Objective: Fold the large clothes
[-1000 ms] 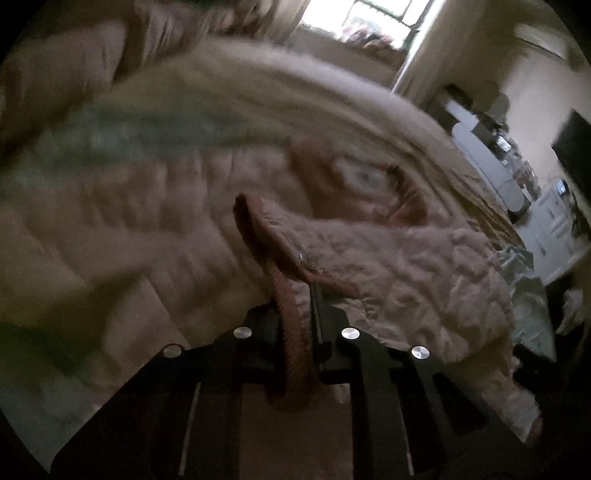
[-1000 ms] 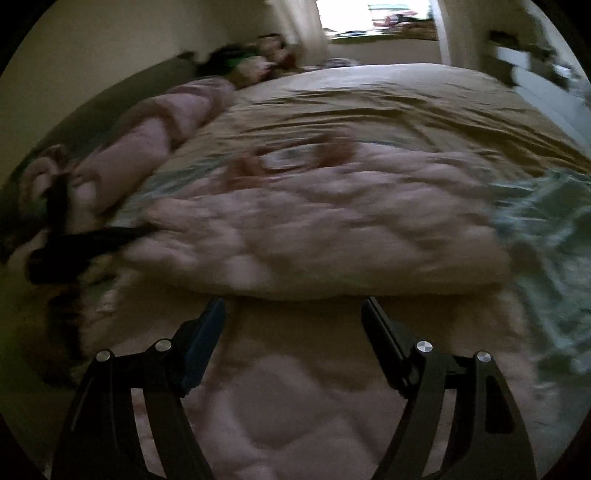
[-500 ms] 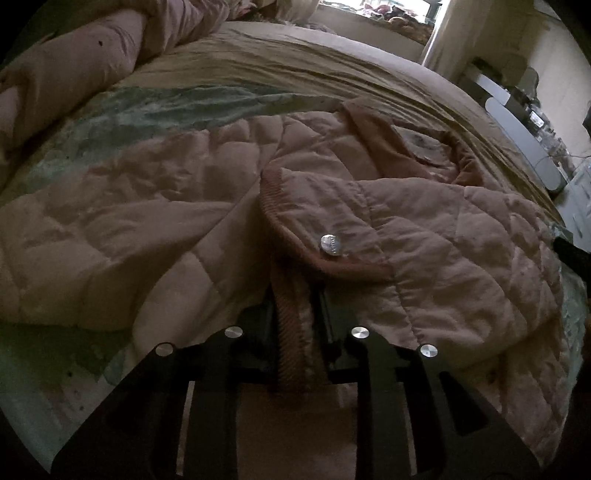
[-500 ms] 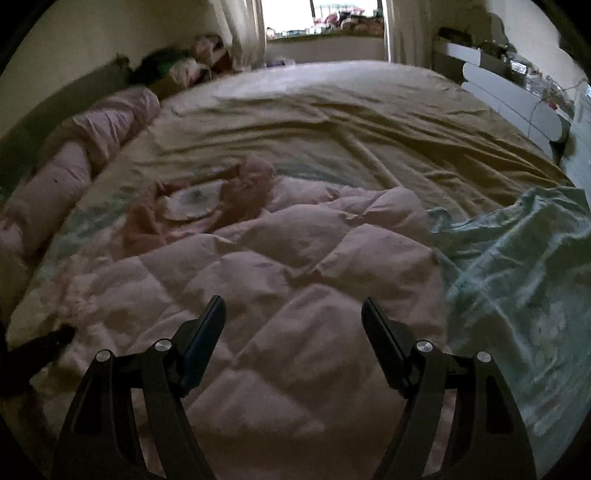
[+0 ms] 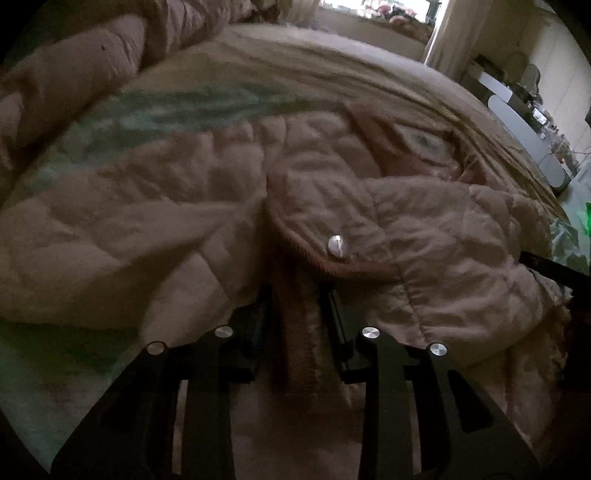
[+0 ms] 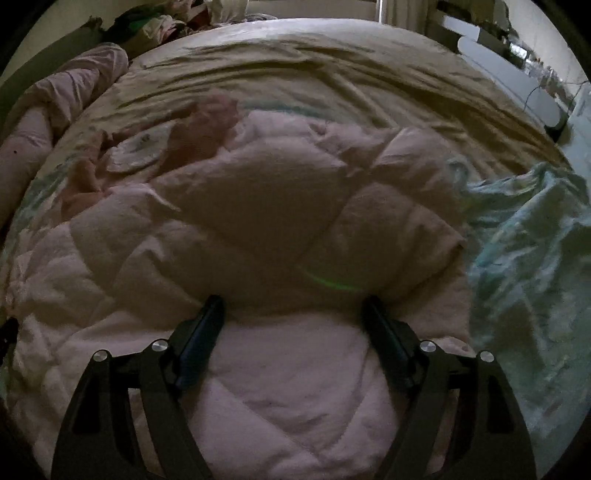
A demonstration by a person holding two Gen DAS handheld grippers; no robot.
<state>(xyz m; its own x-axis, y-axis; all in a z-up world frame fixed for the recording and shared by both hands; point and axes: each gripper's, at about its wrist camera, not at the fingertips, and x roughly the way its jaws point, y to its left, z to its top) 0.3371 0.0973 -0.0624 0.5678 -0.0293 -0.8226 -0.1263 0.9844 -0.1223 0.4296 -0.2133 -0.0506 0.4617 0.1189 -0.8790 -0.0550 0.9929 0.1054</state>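
Both views are reading dim and softly blurred; daylight is entering from the window (image 5: 376,9) at twelve o'clock, edges bowing, corners vignetting black.

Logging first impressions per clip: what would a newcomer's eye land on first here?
The pink quilted jacket spread across the bed fills both views. In the left wrist view, its ribbed cuff lies between the jaws of the left gripper, which are opening, below a shiny snap button. The right gripper is open over the jacket's padded hem.

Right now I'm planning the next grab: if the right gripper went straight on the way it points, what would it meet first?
Most likely the pink quilted jacket: the right gripper has its jaws wide with nothing between them, aimed down at the puffy fold just ahead. How close it is remains unclear.
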